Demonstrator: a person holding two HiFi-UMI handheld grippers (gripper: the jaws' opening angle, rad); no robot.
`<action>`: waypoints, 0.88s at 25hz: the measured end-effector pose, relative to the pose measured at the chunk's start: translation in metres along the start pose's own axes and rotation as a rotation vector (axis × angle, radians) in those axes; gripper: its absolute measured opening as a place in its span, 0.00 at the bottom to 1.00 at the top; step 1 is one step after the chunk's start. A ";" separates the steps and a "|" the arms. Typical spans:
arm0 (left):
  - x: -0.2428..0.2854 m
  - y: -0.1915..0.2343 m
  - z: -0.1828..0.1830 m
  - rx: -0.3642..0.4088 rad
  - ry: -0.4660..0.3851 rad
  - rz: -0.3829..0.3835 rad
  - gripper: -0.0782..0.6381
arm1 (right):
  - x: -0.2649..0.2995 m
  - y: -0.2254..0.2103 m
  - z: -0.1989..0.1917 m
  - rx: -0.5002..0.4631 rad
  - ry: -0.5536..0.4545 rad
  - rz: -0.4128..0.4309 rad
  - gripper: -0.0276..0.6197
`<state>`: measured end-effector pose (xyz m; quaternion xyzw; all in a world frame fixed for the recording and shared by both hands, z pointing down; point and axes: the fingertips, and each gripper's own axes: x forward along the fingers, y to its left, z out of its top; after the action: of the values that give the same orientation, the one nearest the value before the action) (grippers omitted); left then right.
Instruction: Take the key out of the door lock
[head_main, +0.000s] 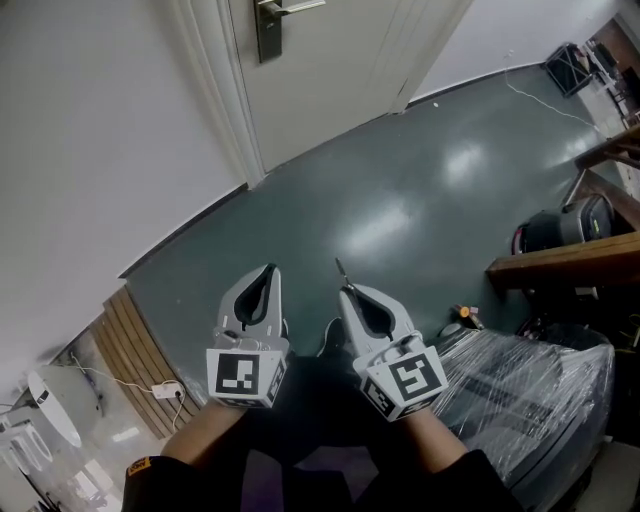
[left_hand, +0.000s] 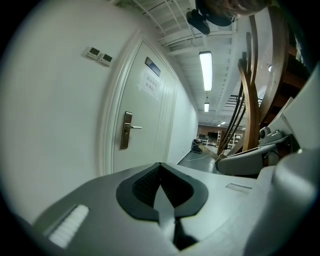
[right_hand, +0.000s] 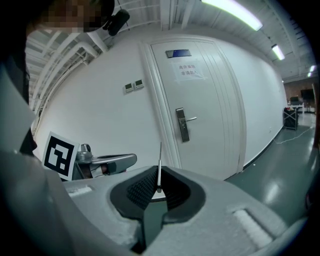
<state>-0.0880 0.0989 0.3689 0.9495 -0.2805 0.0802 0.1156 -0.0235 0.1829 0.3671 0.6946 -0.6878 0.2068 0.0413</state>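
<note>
Left gripper (head_main: 267, 272) low over the floor, jaws together on nothing, right gripper (head_main: 346, 292) just beside it, clamped on the thin key (head_main: 339, 268), well apart from the door lock (head_main: 268, 30), plastic-wrapped bundle (head_main: 530, 390) rightmost, contents unclear

Head cam downward; gripper cams share far door (left_hand: 147, 115).

Left gripper (head_main: 270, 270) and right gripper (head_main: 346, 290) side by side, near each other, pointing forward. Left fingers (left_hand: 150, 182) pressed together, nothing between. Right fingers (right_hand: 142, 187) clamped on key (right_hand: 159, 165), blade protruding beyond fingertips.
</note>
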 end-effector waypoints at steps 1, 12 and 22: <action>0.001 -0.005 0.001 0.004 -0.002 0.003 0.13 | -0.003 -0.003 -0.001 -0.004 0.000 -0.003 0.06; 0.004 -0.027 -0.003 0.025 -0.003 -0.008 0.13 | -0.016 -0.019 0.003 -0.036 -0.020 -0.025 0.06; 0.008 -0.020 0.004 0.018 -0.039 -0.024 0.13 | -0.013 -0.016 0.008 -0.044 -0.023 -0.060 0.06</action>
<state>-0.0704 0.1101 0.3628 0.9551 -0.2707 0.0630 0.1028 -0.0054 0.1932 0.3589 0.7161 -0.6715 0.1825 0.0547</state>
